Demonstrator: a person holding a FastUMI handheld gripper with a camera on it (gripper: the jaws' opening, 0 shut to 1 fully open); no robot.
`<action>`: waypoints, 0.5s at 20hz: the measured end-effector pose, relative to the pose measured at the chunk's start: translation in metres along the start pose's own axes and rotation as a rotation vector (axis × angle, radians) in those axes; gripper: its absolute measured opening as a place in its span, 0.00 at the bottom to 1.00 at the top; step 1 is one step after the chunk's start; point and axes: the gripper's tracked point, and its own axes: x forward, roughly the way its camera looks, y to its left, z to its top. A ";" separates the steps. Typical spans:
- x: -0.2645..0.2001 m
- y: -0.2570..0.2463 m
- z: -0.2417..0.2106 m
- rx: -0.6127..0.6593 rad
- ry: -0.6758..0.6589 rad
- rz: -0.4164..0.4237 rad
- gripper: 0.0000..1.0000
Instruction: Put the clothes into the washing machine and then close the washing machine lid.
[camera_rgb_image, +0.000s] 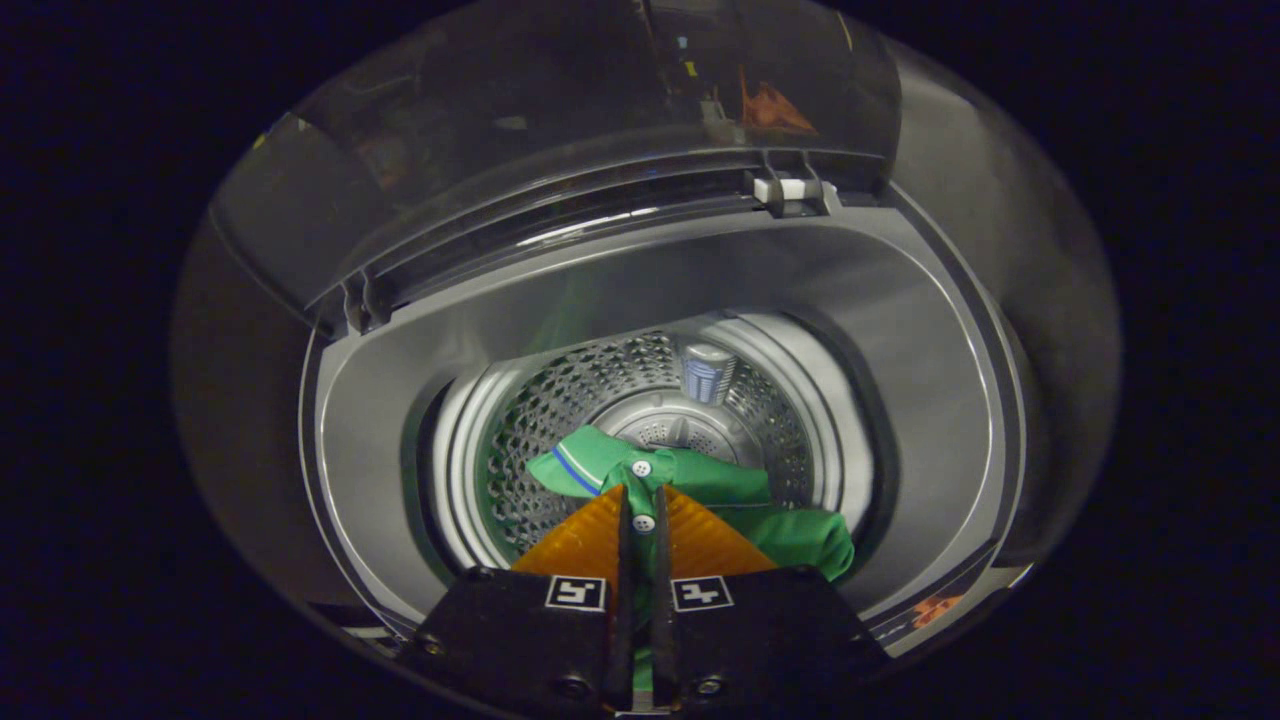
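My gripper (641, 492) is shut on a green shirt (700, 480), its buttoned placket pinched between the two orange fingers (580, 540). The shirt has white buttons and a blue-striped collar, and it hangs over the mouth of the washing machine's steel drum (560, 400). Part of the cloth bulges out to the right of the fingers, over the drum's near rim. The dark see-through lid (560, 130) stands open, tilted up behind the tub opening.
The grey top deck (900, 330) of the washer rings the drum opening. A white latch piece (790, 190) sits at the lid's hinge line. A small blue-and-white cartridge (708, 372) is fixed on the drum's far wall. The pulsator (665, 425) shows at the drum's bottom.
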 end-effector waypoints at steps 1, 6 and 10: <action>-0.003 0.002 -0.004 0.009 -0.004 0.019 0.15; -0.002 -0.004 -0.011 0.029 -0.013 -0.010 0.66; -0.005 0.000 -0.016 -0.019 -0.029 -0.020 0.66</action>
